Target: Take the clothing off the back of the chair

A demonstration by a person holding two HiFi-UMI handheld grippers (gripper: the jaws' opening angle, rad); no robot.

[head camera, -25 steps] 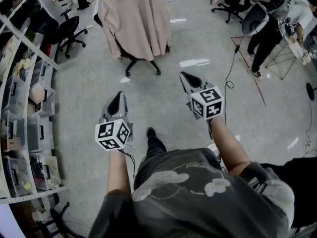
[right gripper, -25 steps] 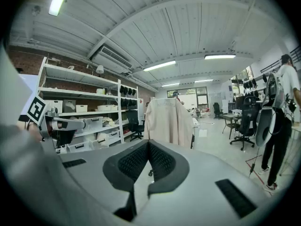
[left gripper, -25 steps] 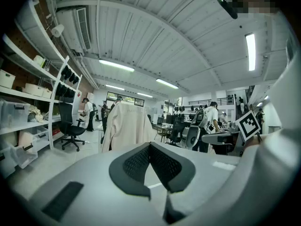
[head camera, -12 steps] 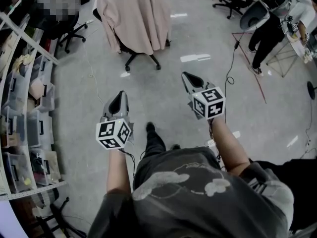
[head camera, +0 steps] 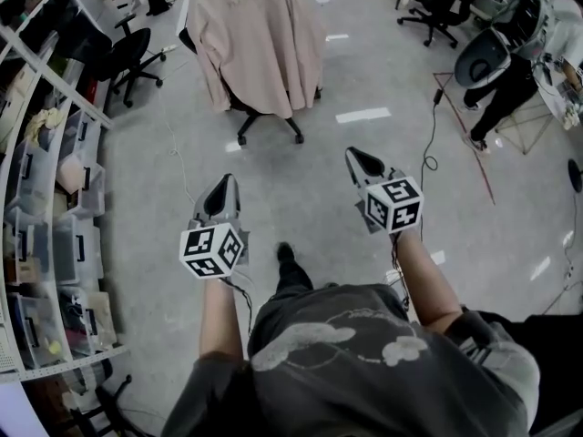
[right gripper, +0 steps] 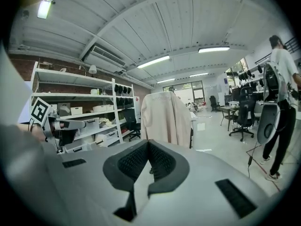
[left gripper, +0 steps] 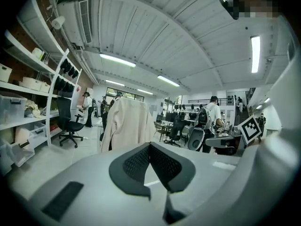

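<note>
A beige jacket hangs over the back of a black office chair on wheels, far ahead on the grey floor. It also shows upright as the jacket in the left gripper view and the jacket in the right gripper view. My left gripper and right gripper are both shut and empty. They are held level in front of the person, well short of the chair, one on each side.
Shelving with storage bins runs along the left. A second black chair stands at far left. A person stands at far right beside a tripod, and a cable trails over the floor. More chairs and desks are behind.
Both grippers and the person have moved forward toward the chair; a foot has stepped ahead. The chair and jacket now sit slightly lower and nearer in the head view.
</note>
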